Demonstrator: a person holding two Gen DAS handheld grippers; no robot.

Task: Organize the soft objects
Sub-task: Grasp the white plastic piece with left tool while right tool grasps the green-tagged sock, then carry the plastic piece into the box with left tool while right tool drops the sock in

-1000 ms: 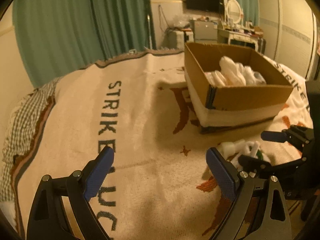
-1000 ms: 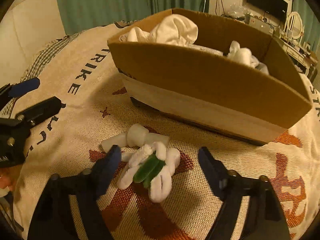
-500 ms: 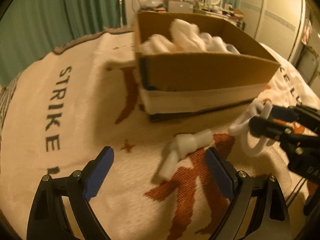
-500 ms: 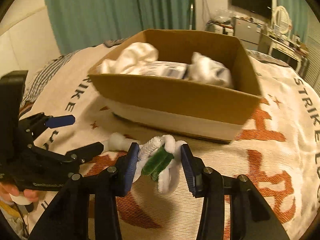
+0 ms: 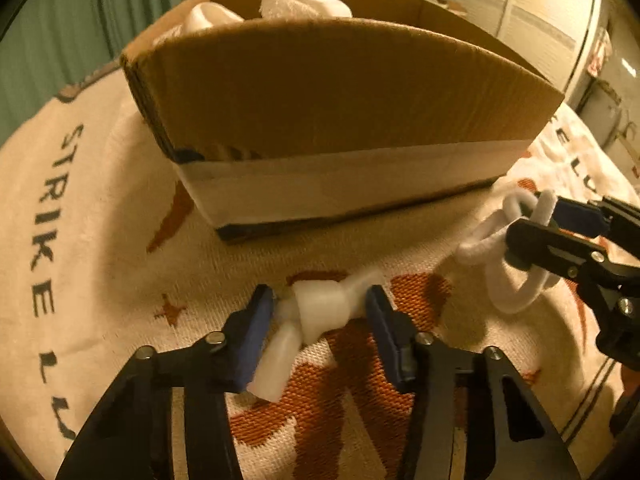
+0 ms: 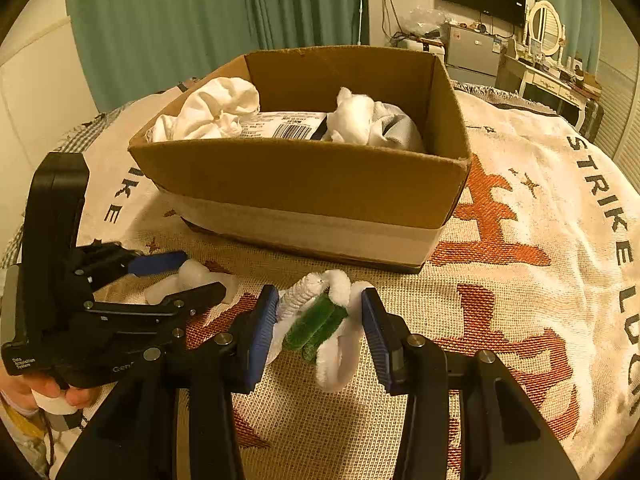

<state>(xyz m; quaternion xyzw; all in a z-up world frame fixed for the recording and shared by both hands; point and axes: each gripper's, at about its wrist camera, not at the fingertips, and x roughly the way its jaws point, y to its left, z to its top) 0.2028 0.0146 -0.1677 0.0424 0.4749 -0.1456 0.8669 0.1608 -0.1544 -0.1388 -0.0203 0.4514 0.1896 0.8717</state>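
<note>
A white foam piece (image 5: 316, 312) lies on the blanket between the pads of my left gripper (image 5: 316, 320), whose jaws have narrowed around it and touch or nearly touch it. It also shows in the right wrist view (image 6: 192, 280). My right gripper (image 6: 320, 320) is shut on a white and green pipe-cleaner bundle (image 6: 320, 320) and holds it just above the blanket; the bundle also shows in the left wrist view (image 5: 508, 248). A cardboard box (image 6: 312, 176) with white soft items (image 6: 216, 108) stands just behind both.
The box (image 5: 340, 92) stands on a cream blanket (image 6: 520, 220) with orange figures and dark letters. My left gripper (image 6: 160, 276) is close beside the right one. Green curtains, a TV and a dresser are in the background.
My left gripper moved forward to the foam piece and its jaws narrowed around it. My right gripper closed on the pipe-cleaner bundle and lifted it slightly.
</note>
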